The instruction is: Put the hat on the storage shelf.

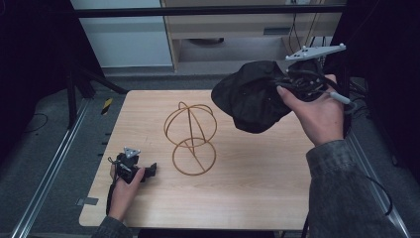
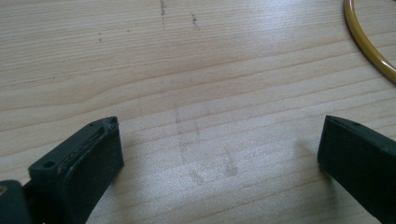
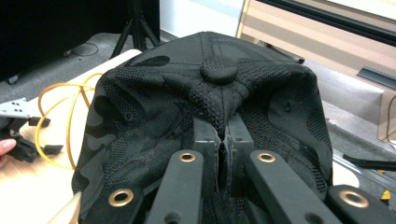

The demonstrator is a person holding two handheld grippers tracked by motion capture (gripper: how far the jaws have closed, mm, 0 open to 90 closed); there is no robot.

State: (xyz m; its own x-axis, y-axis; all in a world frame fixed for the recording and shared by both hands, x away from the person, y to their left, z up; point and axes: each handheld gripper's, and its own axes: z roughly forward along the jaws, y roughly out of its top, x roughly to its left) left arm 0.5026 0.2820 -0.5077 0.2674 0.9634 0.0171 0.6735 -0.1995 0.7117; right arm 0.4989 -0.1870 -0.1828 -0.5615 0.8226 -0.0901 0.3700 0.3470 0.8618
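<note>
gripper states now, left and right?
Left gripper: open, empty, low over the table.
Right gripper: closed on the black cap, held up in the air.

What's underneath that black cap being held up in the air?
The black cap hangs pinched in the right gripper, above the wooden table, just right of the yellow wire stand. The tabletop directly beneath it is hidden by the cap.

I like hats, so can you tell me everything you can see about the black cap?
The black cap is soft fabric with a faint camouflage pattern, meshy textured panels, small eyelet holes and a round button on top. It looks crumpled and hangs in the air above the table's far right side, beside the yellow wire stand, not touching it. The right gripper pinches its fabric between closed jaws.
</note>
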